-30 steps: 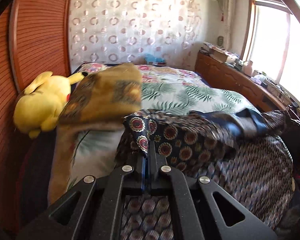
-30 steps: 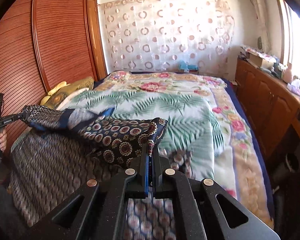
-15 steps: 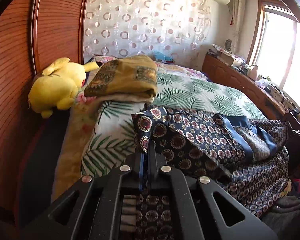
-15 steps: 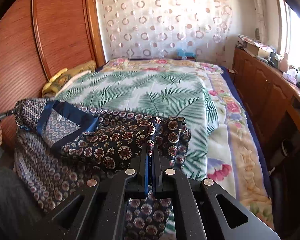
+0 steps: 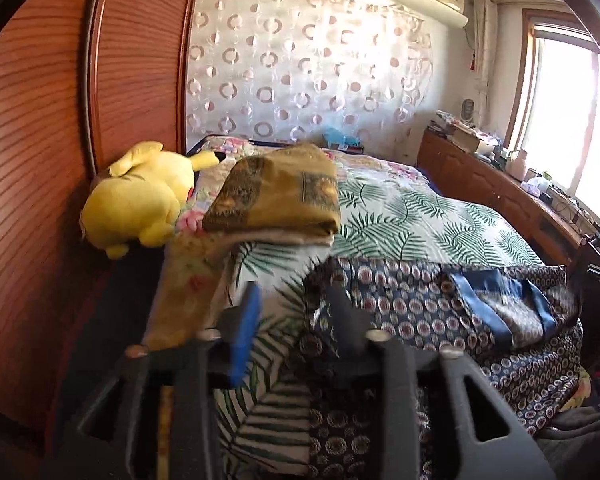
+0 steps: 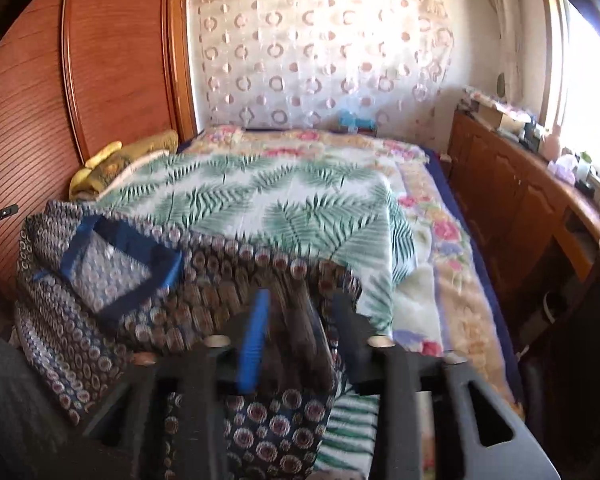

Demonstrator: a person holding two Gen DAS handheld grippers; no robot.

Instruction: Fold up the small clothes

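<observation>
A dark navy patterned garment (image 5: 440, 308) with blue trim lies folded over on the near end of the bed; it also shows in the right wrist view (image 6: 140, 280). My left gripper (image 5: 296, 312) is open at the garment's left edge, the cloth lying loose by the right finger. My right gripper (image 6: 300, 312) is open over the garment's right edge, with cloth lying between and below the fingers. The left gripper's tip (image 6: 0, 216) shows at the far left of the right wrist view.
The bed has a palm-leaf blanket (image 5: 420, 220) over a floral one (image 6: 440, 240). A yellow plush toy (image 5: 140, 196) and a folded brown cloth (image 5: 280, 196) lie at the left by the wooden wardrobe (image 5: 40, 140). A wooden cabinet (image 6: 520, 200) runs along the right.
Both grippers have opened and let go of the garment. The garment has dropped onto the bed, folded over. Both grippers have drawn back a little.
</observation>
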